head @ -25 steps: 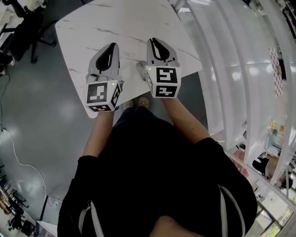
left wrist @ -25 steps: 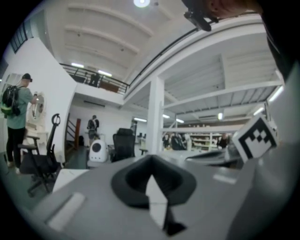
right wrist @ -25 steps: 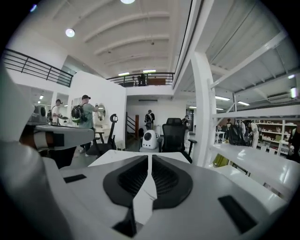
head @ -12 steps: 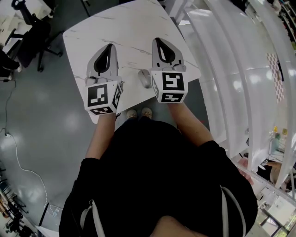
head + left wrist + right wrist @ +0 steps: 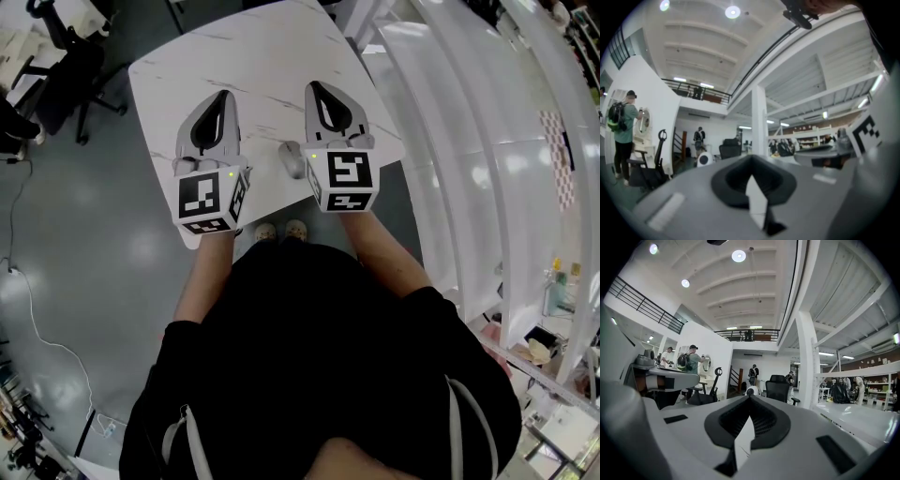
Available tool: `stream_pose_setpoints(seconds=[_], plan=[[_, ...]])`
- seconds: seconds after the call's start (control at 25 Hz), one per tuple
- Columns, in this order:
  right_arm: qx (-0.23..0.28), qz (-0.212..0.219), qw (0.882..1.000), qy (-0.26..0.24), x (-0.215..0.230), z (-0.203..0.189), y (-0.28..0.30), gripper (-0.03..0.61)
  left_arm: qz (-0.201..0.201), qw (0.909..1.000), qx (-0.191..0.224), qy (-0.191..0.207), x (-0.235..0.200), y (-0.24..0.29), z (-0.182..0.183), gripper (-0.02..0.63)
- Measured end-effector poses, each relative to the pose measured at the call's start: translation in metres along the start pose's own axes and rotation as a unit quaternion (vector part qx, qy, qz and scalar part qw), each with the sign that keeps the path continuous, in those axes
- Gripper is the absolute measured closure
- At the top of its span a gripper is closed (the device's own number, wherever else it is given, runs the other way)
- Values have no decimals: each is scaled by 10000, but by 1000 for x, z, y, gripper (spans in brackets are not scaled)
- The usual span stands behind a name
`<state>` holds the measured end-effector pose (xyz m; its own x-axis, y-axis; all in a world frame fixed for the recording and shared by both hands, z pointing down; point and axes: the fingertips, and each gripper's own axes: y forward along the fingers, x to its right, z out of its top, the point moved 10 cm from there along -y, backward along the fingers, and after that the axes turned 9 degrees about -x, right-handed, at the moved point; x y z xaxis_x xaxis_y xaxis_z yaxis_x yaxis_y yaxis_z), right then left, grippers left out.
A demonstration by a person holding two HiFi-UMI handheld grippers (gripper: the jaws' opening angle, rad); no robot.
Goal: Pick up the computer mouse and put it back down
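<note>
A grey computer mouse (image 5: 292, 159) lies on the white marbled table (image 5: 244, 56) near its front edge, between the two grippers. My left gripper (image 5: 223, 94) hovers above the table to the mouse's left, jaws together and empty. My right gripper (image 5: 314, 86) is held just right of the mouse, above it, also shut with nothing in it. Neither touches the mouse. In the left gripper view my left gripper (image 5: 752, 159) points level into the hall, and in the right gripper view so does my right gripper (image 5: 750, 397); neither view shows the mouse or table.
A black office chair (image 5: 66, 56) stands on the grey floor left of the table. A white curved structure (image 5: 469, 112) runs along the right. The person's shoes (image 5: 281, 230) show under the table's front edge. People stand far off in the hall.
Both grippers have risen a little off the table. The mouse, partly hidden beside the right gripper before, now shows fully, lying on the table between them.
</note>
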<state>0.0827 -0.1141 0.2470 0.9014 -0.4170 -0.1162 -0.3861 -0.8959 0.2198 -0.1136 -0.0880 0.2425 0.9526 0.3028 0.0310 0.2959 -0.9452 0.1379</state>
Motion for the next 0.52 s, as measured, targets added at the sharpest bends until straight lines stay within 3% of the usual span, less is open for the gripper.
stream_pose_setpoints(seconds=[0.52], plan=[[-89, 67, 9999, 5, 12, -9, 4, 560, -16, 10000, -13, -22, 11, 8, -5, 606]])
